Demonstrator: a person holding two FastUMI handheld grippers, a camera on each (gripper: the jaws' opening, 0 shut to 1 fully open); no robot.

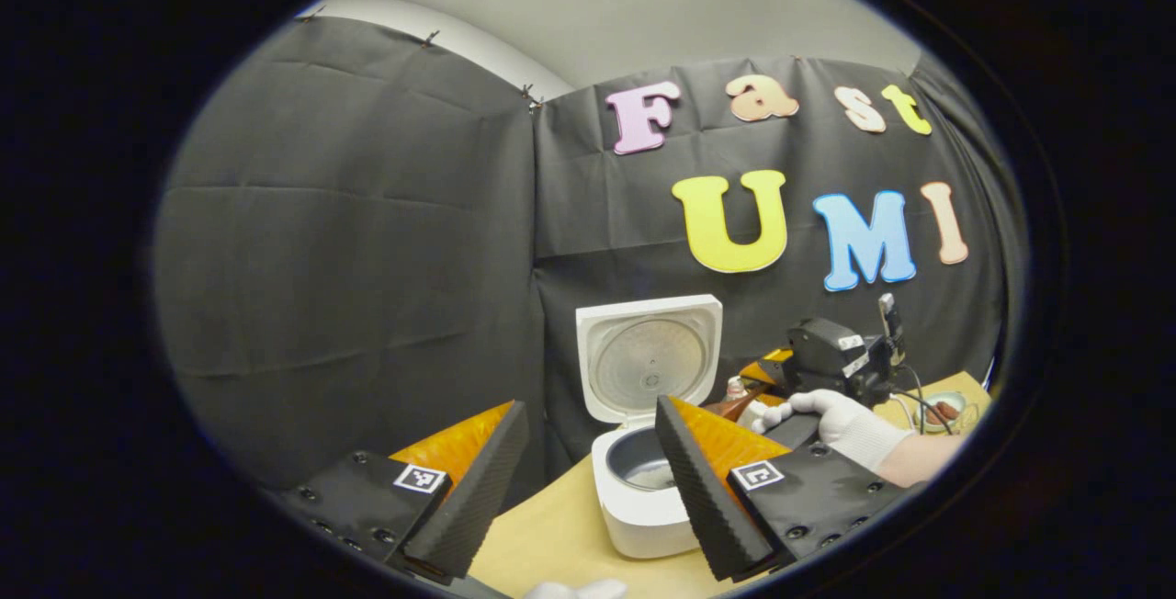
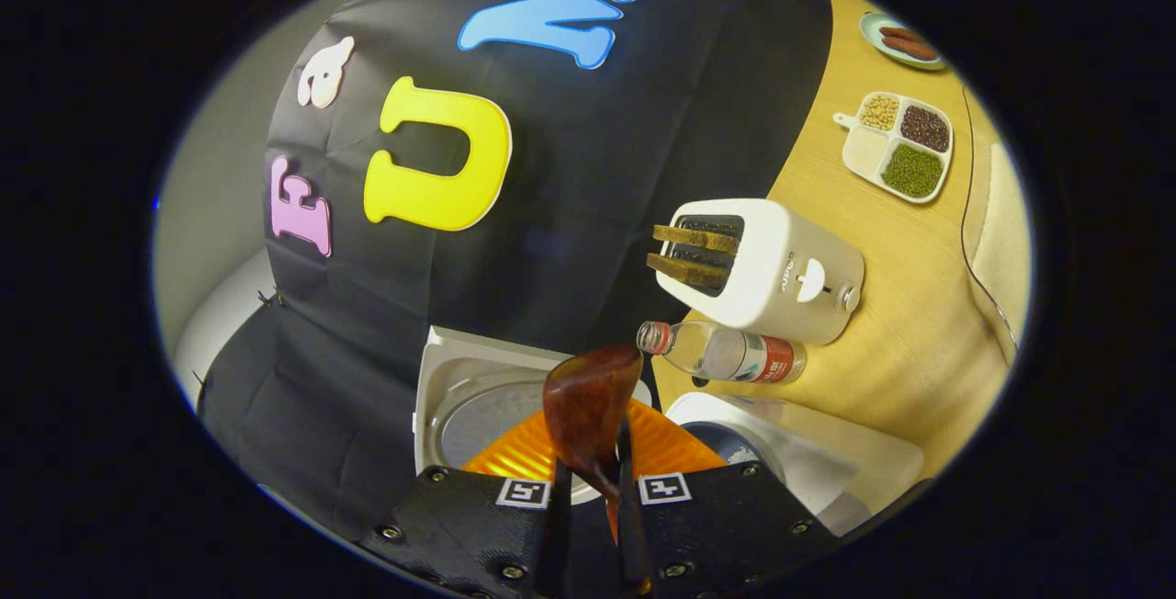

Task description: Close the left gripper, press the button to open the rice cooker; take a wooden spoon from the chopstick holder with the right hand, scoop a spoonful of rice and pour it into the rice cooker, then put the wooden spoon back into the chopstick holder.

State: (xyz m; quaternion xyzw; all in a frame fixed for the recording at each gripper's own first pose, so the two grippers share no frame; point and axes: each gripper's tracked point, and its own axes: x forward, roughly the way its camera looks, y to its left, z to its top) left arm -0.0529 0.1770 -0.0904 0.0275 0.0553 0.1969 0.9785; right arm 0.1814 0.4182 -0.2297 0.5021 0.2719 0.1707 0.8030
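White and open, the rice cooker (image 1: 643,452) sits on the tan table (image 1: 551,535) with its lid (image 1: 649,356) standing up. The left gripper (image 1: 588,480) hovers in front of it, jaws wide apart, holding nothing. To the right, a gloved hand (image 1: 850,424) holds the right gripper (image 2: 588,498), tilted on its side. Its jaws squeeze the wooden spoon (image 2: 588,397), whose bowl is over the cooker. Farther right are a water bottle (image 2: 726,353), a toaster (image 2: 781,273) with toast (image 2: 694,254), and a bean tray (image 2: 898,145).
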